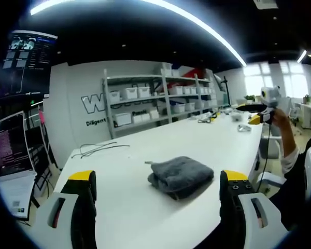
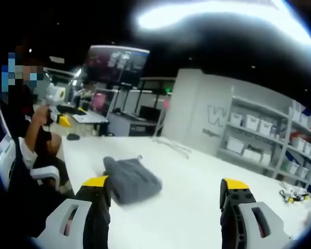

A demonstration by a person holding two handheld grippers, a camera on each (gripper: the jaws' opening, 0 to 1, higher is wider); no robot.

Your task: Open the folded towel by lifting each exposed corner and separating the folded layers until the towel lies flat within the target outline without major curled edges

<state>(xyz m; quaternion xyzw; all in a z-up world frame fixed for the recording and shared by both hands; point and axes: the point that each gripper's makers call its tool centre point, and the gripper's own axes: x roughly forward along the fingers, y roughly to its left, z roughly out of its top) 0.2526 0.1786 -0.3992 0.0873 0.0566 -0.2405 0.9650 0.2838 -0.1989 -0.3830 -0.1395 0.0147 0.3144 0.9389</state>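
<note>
A grey folded towel (image 1: 180,176) lies on the white table (image 1: 197,140), a small loop tag at its far left corner. My left gripper (image 1: 159,181) hovers short of it, open, the towel showing between its yellow-tipped jaws. In the right gripper view the same towel (image 2: 130,179) lies just beyond the left jaw, and my right gripper (image 2: 165,188) is open with bare table between its jaws. Neither gripper touches the towel.
A loose cable (image 1: 96,150) lies at the table's far left. Shelves with white bins (image 1: 160,101) line the back wall. Monitors (image 1: 8,150) stand at the left. A seated person (image 2: 33,137) holds another gripper device (image 1: 265,111) at the table's side.
</note>
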